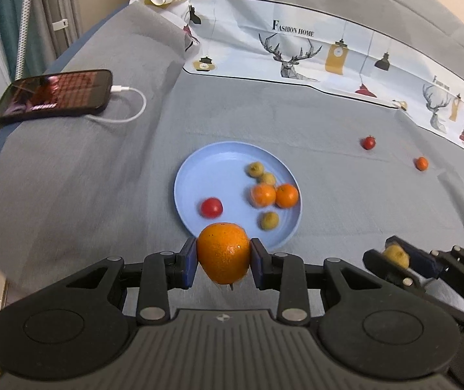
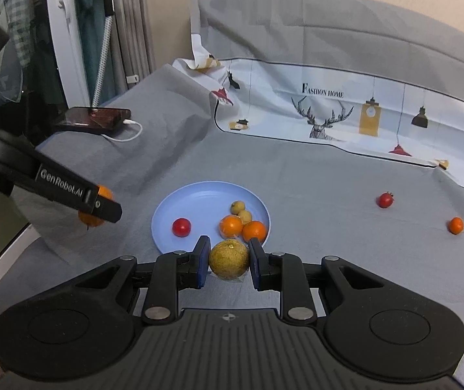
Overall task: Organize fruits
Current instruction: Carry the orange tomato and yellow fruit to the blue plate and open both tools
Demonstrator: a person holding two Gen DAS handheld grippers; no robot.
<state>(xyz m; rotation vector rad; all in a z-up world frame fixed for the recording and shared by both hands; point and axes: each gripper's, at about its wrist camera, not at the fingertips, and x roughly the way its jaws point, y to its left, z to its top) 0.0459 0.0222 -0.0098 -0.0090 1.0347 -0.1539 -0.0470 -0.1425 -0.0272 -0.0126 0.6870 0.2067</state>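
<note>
- Carrying two fruits to the blue plate (image 1: 196,162) at once: the left gripper (image 1: 223,260) is clamped on an orange mandarin (image 1: 223,253), and the right gripper (image 2: 228,261) is pinched on a yellow-green fruit (image 2: 228,259).
- Both sit just short of the plate's near rim, so I'd say get each fruit fully over the plate before letting go (round stuff rolls).
- The bare left half of the plate looks like the safest drop spot for the mandarin. The right side already has two mandarins (image 1: 274,195), small yellowish fruits (image 1: 261,174) and a red tomato (image 1: 211,207).
- Lower close to the surface and open slowly.
- Pose-wise, the left gripper tilts steeply down and the right one is shallower. They're side by side, near but not touching.
- One tomato (image 2: 385,200) and one small orange (image 2: 456,225) are still out on the grey cloth (image 2: 329,195).
</note>
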